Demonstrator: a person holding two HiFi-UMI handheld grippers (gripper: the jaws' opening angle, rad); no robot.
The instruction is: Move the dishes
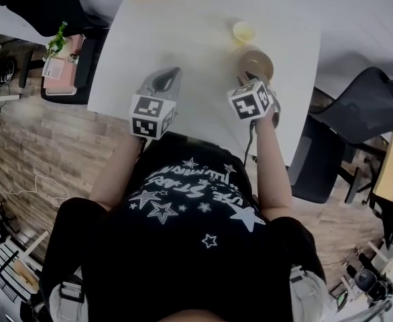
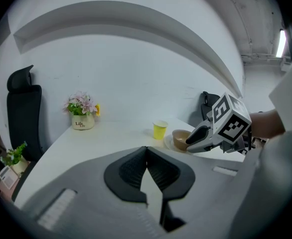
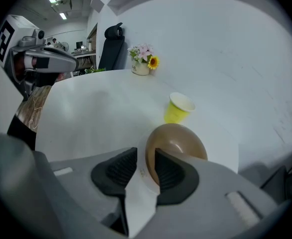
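Black shirt with white stars (image 1: 183,200) is closest; it belongs to the person who holds the tools. Next comes the left gripper (image 2: 146,152), by the near edge of the white table (image 1: 176,32). Its jaws are pressed together with nothing in them, so I think it is only waiting for its turn.

The right gripper (image 3: 146,158) reaches a little farther. Its jaws sit on both sides of the near rim of the brown bowl (image 3: 181,139) and pinch it. I think that is so the bowl can be lifted and moved.

The bowl sits on a small white plate (image 2: 168,142) near the table's right side. A yellow cup (image 3: 178,107) stands just behind it. A flower pot (image 2: 82,119) is far off at the back corner.
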